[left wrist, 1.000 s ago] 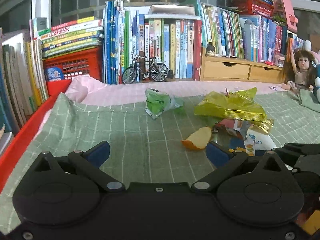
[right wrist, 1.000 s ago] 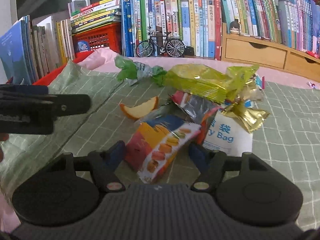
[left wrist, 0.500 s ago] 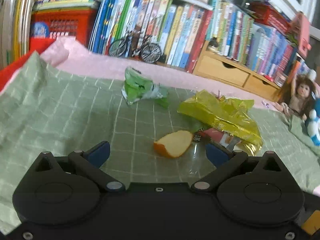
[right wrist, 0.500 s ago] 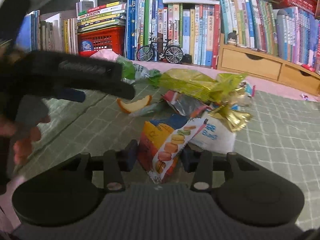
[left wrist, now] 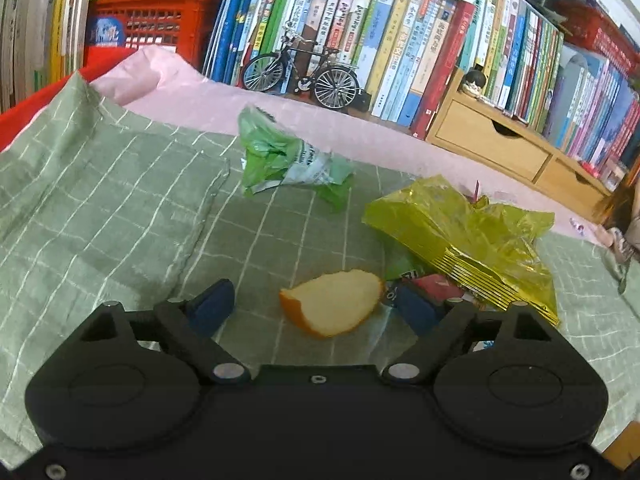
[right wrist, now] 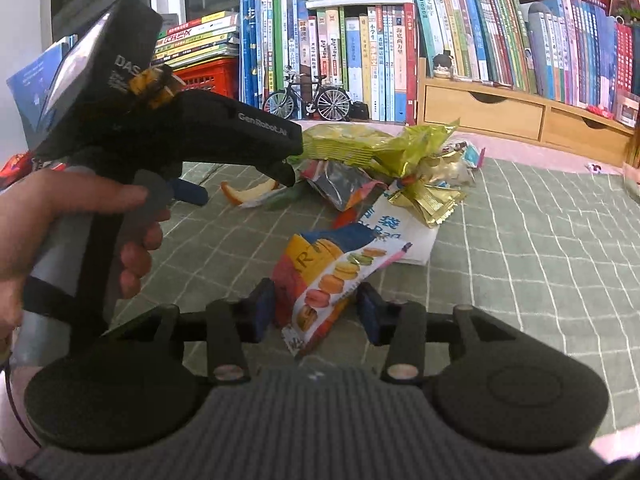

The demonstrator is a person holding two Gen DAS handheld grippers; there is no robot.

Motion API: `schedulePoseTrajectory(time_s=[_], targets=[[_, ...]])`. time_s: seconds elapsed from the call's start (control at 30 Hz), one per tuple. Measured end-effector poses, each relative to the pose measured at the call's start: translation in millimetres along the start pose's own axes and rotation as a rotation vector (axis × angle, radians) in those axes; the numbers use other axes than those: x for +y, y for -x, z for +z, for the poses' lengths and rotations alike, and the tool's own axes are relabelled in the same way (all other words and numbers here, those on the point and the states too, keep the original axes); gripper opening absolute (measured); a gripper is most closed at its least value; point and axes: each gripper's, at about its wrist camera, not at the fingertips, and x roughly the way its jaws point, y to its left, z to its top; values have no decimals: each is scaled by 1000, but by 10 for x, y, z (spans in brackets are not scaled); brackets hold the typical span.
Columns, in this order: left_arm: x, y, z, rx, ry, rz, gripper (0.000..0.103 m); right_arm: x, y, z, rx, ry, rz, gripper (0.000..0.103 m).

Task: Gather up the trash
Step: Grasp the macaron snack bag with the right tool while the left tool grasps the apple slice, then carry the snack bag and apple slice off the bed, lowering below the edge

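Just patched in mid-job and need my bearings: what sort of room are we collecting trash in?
Probably a child's room or a home study: packed rows of books, a model bicycle and a doll stand behind the green checked cloth.

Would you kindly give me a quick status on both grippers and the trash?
Left gripper closing around orange peel, not yet gripping. Right gripper shut on macaron wrapper. Wrapper pile crowds the peel.

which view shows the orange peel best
The left wrist view: the orange peel lies close, unobstructed, between the left gripper's closing jaws. In the right wrist view it is small, far, partly hidden behind that gripper.
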Motion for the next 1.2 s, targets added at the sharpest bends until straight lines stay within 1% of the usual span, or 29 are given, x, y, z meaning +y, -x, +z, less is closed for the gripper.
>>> schedulePoseTrajectory(time_s=[0.07,0.1,0.13,0.17,0.2,0.27,0.37,0.43,0.5,0.57,0.63,0.7,0.77,0.87,1.0,1.2], targets=[[-59,-3,-30,-22,-17,19,74,-19,-1,-7,-3,-5,3,51],[-76,-8,-48,-34,-21,30,65,-27,-4,-7,-3,-8,4,52],[-85,-6,-66,-47,-21,34,59,-32,-3,-8,-4,-11,6,52],[-82,-6,-84,-59,-20,29,55,-34,4,-14,-5,-11,6,53],[-71,0,-99,-71,-20,19,49,-35,11,-21,-7,-9,5,53],[-55,19,-132,-88,-31,9,48,-42,20,-35,-8,-4,2,56],[-25,76,-179,-115,-46,-15,43,-76,29,-44,-10,-22,10,57],[32,124,-193,-116,-21,-48,41,-90,29,-37,-10,-30,11,56],[108,176,-200,-107,14,-82,40,-82,41,-38,-11,-25,5,54],[149,234,-223,-111,6,-94,40,-82,59,-35,-14,-22,0,50],[171,312,-276,-125,-7,-89,40,-90,72,-32,-16,-27,-1,48],[198,393,-334,-133,-10,-100,39,-102,80,-28,-18,-31,-6,42],[226,469,-382,-141,-10,-118,38,-105,99,-29,-26,-32,-8,38],[227,568,-436,-151,-40,-123,37,-98,151,-22,-39,-32,-8,38],[229,711,-520,-161,-54,-142,37,-76,233,-11,-54,-29,-15,38],[233,965,-699,-157,-70,-187,37,-38,343,-20,-68,-29,-15,38]])
